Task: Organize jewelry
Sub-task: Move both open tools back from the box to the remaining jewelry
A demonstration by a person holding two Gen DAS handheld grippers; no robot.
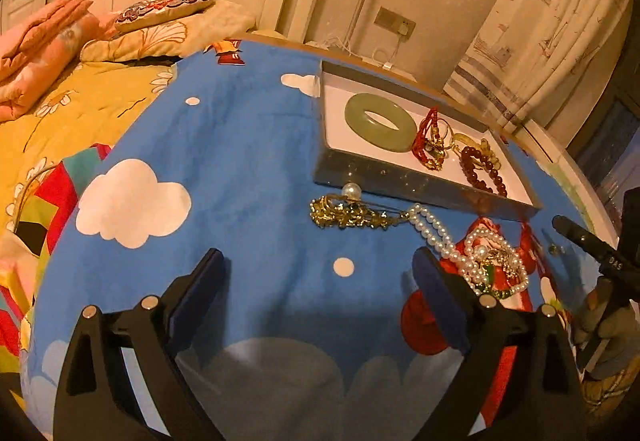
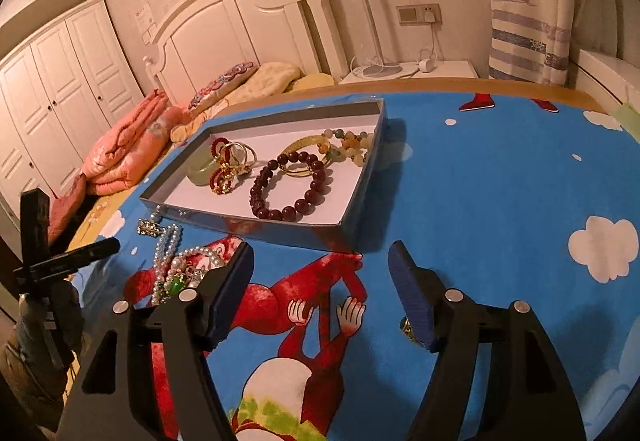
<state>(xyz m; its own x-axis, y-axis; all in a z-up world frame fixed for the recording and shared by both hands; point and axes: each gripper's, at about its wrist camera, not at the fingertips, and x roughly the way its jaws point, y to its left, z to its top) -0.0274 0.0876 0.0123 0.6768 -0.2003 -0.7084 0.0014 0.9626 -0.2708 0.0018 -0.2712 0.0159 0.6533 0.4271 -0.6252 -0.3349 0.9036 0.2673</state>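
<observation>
Two heaps remain outside the tray (image 1: 400, 183): from the left wrist, spread empty jaws face a gold chain (image 1: 348, 215) and pearl strand (image 1: 436, 233); from the right wrist, equally spread jaws risk snagging tangled pearls (image 2: 176, 261).

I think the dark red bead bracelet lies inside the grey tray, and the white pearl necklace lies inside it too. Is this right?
Not fully. The dark red bead bracelet does lie inside the grey tray, but the white pearl necklace lies outside it, on the blue cloth in front of the tray's near wall. The left wrist view shows this.
</observation>
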